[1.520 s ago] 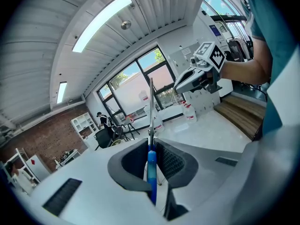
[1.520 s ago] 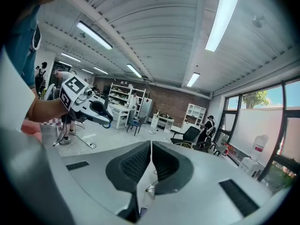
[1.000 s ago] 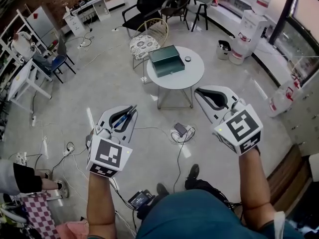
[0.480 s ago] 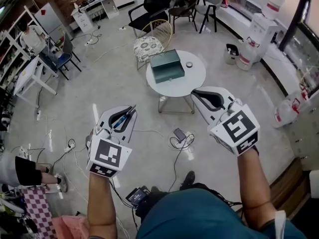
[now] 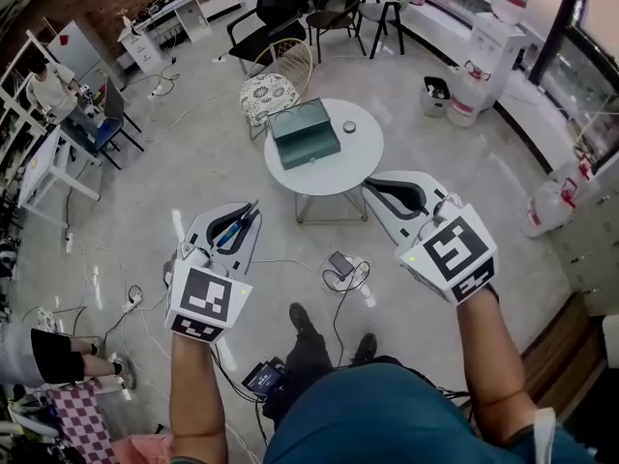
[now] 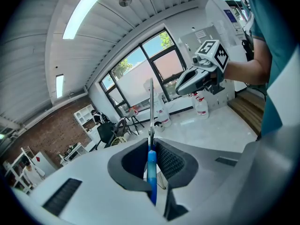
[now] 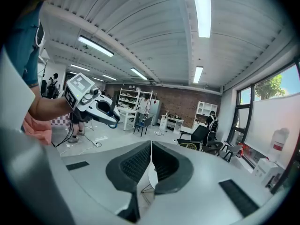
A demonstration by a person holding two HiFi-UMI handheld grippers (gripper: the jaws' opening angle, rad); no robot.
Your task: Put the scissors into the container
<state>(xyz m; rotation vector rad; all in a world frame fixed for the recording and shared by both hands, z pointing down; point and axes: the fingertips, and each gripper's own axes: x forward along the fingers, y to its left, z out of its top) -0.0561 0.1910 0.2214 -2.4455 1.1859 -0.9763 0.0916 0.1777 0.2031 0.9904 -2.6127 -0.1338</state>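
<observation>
Clamps the scissors (image 6: 151, 165) by their blue handle in the jaws of the left gripper (image 5: 250, 213), blades pointing forward. Shows the jaws of the right gripper (image 7: 150, 157) pressed together on nothing. Holds both over the floor (image 5: 184, 167) — well apart from the green container (image 5: 305, 135) on the round surface (image 5: 353, 155).

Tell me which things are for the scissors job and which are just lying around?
For the job:
- scissors, clamped in the left gripper
- green container
- round table it sits on

Just lying about:
- patterned chair
- floor cables
- water dispenser
- small round object beside the container
</observation>
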